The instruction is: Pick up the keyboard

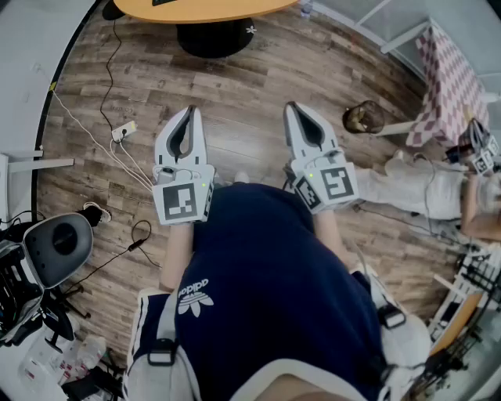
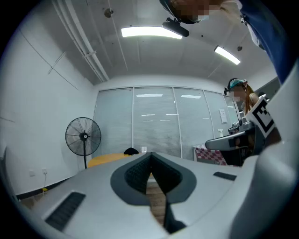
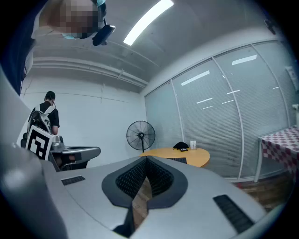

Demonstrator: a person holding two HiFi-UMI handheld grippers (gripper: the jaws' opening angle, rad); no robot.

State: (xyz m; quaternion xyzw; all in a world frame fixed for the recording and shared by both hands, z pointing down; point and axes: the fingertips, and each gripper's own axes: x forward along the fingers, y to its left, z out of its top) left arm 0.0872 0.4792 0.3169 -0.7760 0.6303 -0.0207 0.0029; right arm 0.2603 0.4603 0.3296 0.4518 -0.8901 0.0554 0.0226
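The keyboard point(image 3: 180, 160) is a dark flat slab on the round orange table point(image 3: 198, 156), far ahead in the right gripper view. In the head view that table point(image 1: 203, 9) lies at the top edge, well beyond both grippers. My left gripper point(image 1: 190, 110) and right gripper point(image 1: 291, 106) are held side by side in front of my body, level over the wooden floor. Both are shut with nothing between the pads. The closed tips show as the left gripper point(image 2: 150, 154) and the right gripper point(image 3: 146, 159) in their own views.
A standing fan point(image 3: 141, 135) is left of the table. A black item point(image 3: 180, 146) and white cups point(image 3: 192, 144) sit on the table. A power strip point(image 1: 123, 131) with cables lies on the floor. A checked table point(image 1: 450, 82) and another person point(image 1: 427, 188) are at the right, a chair point(image 1: 56, 247) at the left.
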